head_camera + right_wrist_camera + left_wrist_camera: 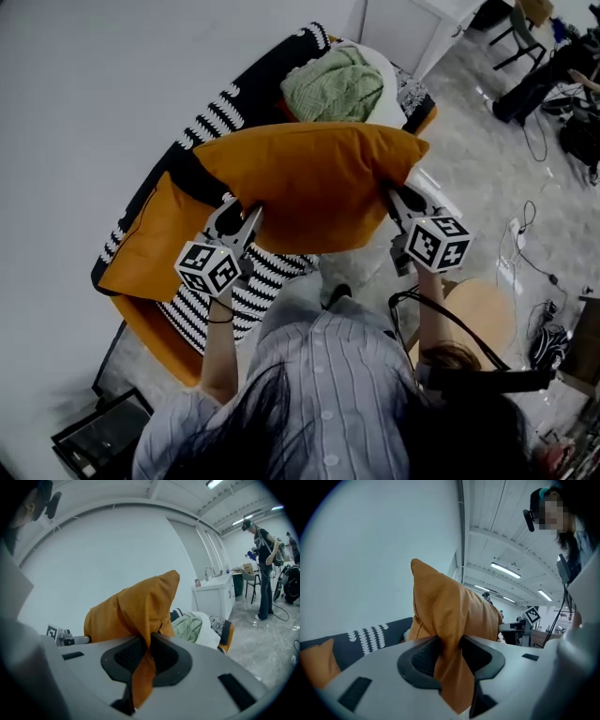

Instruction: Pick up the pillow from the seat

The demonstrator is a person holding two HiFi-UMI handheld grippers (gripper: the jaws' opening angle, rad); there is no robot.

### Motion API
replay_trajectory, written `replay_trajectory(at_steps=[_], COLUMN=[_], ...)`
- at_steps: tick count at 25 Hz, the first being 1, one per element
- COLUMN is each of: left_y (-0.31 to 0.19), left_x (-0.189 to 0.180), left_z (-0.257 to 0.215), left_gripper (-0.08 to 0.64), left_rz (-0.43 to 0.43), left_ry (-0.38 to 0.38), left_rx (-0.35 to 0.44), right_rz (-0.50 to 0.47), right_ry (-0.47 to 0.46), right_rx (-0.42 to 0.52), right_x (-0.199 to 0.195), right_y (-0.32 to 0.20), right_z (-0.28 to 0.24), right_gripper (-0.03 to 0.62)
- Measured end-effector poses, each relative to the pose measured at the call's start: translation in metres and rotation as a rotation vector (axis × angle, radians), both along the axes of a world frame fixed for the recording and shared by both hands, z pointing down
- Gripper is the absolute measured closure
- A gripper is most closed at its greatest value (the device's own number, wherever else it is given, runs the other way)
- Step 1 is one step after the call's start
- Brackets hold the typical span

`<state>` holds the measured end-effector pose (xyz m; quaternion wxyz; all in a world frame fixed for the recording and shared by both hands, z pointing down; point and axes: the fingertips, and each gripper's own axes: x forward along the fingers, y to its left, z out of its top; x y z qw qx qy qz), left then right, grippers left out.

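An orange pillow (pixel 314 183) hangs in the air above the sofa seat (pixel 258 281), held by its two near corners. My left gripper (pixel 246 217) is shut on the pillow's left corner, and the orange fabric (pixel 447 634) is pinched between its jaws. My right gripper (pixel 394 199) is shut on the right corner, with the cloth (pixel 145 616) squeezed between its pads. The pillow stretches level between the two grippers. A second orange pillow (pixel 155 239) still leans against the sofa's back at the left.
The sofa has a black-and-white patterned cover (pixel 220 117) and an orange base. A green blanket (pixel 333 84) and white bedding lie at its far end. A round wooden stool (pixel 483 314) stands to the right, cables (pixel 534 262) trail over the floor, and a person (pixel 262 555) stands far right.
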<state>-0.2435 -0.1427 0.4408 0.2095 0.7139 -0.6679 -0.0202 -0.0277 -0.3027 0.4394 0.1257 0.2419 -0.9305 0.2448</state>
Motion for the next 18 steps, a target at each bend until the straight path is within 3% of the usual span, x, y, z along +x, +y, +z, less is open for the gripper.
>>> replay_trajectory(at_steps=[18], left_y=[-0.004], left_x=[0.161], left_z=[0.007], left_gripper=[0.400], left_rz=[0.219], left_ry=[-0.035], left_rx=[-0.019], right_rz=[0.224], right_ry=[-0.033], right_rx=[-0.065], right_x=[0.193], right_y=[0.051], right_z=[0.026], right_gripper=[0.543])
